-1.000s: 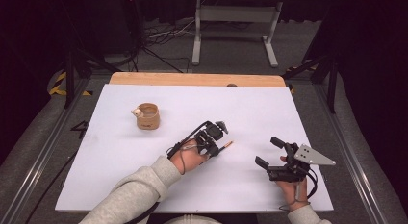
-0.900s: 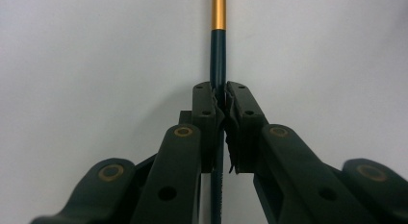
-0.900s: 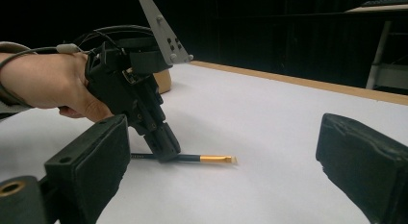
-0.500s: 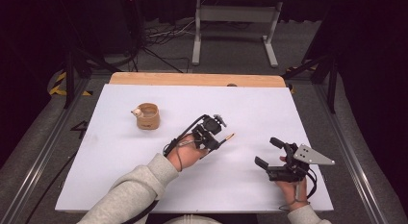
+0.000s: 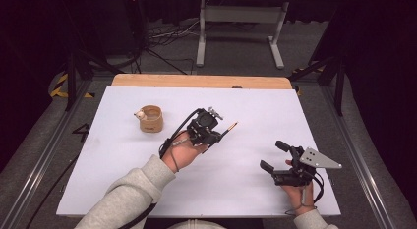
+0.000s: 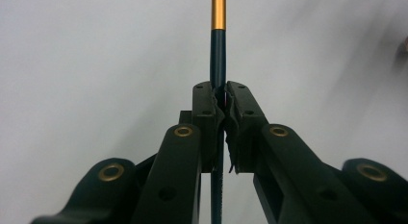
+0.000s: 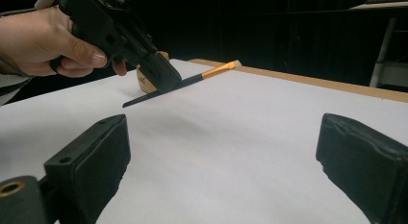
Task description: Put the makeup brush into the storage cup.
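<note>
Two black two-jaw grippers work over the white table (image 5: 123, 189). The left gripper (image 5: 216, 134), near the table's middle, has its jaws closed tight on a thin dark stick with an orange-gold end (image 6: 218, 51); the stick runs between the pads and juts out both ways, its gold end pointing far-right, held clear of the surface. The right gripper (image 5: 275, 156) sits near the right edge, jaws spread wide and empty. A small round wooden cup (image 5: 150, 119) stands to the far left.

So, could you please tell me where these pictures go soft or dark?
Left gripper view: the brush is sharp and the table behind it blurs. Right gripper view: its own claw looks soft. High view: the surroundings are dark and the table is evenly lit.
</note>
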`<state>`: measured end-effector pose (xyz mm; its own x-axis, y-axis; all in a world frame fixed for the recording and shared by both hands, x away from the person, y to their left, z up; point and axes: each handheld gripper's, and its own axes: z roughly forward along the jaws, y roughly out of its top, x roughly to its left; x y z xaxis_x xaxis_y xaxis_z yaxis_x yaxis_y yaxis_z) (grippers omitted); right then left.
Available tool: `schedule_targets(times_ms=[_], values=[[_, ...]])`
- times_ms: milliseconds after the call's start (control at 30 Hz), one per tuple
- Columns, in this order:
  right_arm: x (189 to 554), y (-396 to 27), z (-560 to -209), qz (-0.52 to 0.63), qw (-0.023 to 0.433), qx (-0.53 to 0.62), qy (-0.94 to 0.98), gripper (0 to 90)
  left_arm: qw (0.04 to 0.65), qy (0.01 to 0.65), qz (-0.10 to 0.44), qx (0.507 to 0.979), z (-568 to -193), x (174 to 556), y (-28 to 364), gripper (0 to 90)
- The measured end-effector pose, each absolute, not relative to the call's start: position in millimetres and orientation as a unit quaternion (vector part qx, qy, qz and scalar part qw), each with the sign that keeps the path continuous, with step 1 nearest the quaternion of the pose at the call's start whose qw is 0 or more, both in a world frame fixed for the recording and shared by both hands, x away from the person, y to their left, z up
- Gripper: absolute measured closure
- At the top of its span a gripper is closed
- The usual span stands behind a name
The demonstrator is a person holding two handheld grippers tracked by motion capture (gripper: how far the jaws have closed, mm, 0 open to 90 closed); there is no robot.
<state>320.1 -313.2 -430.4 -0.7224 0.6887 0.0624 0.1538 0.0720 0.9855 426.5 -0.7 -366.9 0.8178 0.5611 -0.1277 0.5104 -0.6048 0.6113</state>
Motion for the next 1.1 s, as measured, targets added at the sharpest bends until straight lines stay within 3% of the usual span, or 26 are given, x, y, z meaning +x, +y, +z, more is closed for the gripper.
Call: schedule_targets(times_ms=[1100], values=[[321.2,-311.5,-432.4,0.609,0.217,0.300,0.702,4.9,0.542,0.258,0.106,0.793,-362.3,419.6,65.9,83.3]])
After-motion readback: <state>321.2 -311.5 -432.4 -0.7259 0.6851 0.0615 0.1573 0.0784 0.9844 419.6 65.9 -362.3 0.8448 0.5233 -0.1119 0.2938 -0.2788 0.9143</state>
